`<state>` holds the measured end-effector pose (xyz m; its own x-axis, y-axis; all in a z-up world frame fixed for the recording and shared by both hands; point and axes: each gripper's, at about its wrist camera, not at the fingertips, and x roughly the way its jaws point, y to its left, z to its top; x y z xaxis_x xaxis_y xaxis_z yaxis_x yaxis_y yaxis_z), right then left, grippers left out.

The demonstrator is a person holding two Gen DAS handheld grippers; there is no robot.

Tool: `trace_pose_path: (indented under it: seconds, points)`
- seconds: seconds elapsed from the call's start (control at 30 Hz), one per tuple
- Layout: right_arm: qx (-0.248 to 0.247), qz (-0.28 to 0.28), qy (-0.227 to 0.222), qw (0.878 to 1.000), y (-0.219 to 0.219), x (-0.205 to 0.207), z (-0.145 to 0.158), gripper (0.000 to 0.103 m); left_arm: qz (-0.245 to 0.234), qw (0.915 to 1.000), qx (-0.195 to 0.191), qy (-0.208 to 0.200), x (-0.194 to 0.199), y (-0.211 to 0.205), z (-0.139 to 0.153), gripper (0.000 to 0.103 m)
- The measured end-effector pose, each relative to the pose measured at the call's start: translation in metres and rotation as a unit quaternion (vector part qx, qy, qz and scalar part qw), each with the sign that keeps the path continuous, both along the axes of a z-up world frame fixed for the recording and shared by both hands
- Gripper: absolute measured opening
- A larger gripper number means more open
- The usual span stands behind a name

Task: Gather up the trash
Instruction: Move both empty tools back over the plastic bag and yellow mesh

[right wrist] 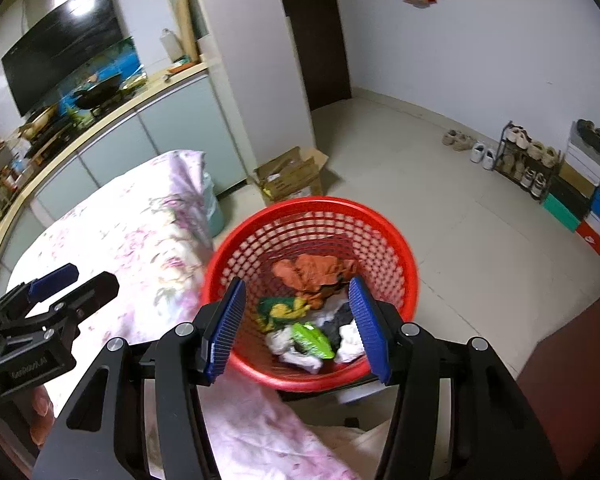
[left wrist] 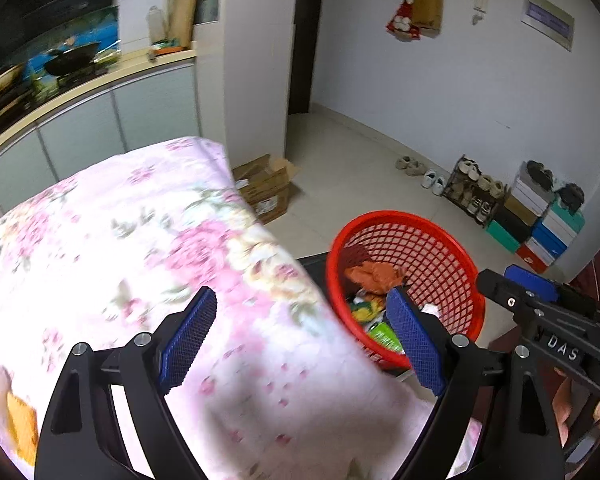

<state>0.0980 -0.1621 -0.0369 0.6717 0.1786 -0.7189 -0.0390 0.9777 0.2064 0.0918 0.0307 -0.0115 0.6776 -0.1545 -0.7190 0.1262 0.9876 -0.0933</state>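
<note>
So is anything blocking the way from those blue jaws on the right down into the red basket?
Nothing visible: the right gripper, jaws open and empty, hangs over the open-topped red plastic mesh basket.

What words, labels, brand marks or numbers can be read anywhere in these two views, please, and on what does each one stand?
"DAS": white letters on the black body of the right gripper, seen from the left wrist view.
Embossed word on the left gripper body in the right wrist view: too faint to read.
Print on the cardboard box: too blurred to read.
Logos on the stacked shoe boxes: too small to read.
Wall plaque: blurred, unreadable.
</note>
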Motion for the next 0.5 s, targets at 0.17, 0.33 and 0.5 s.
trace_pose_path:
  seconds: [0.17, 0.33, 0.5]
  points:
    - [0.001, 0.026, -0.004, 1.0, 0.02, -0.005, 0.004, 0.052, 0.026, 0.9996, -0.006, 0.006, -0.015, 0.023, -0.005, 0.084]
    - [0.01, 0.065, -0.001, 0.998, 0.052, -0.012, 0.0, 0.052, 0.054, 0.9985, 0.001, 0.008, -0.035, 0.045, -0.006, 0.084]
    - [0.011, 0.118, 0.012, 0.993, 0.096, -0.019, -0.006, 0.052, 0.096, 0.9953, 0.012, 0.0, -0.06, 0.082, 0.0, 0.084]
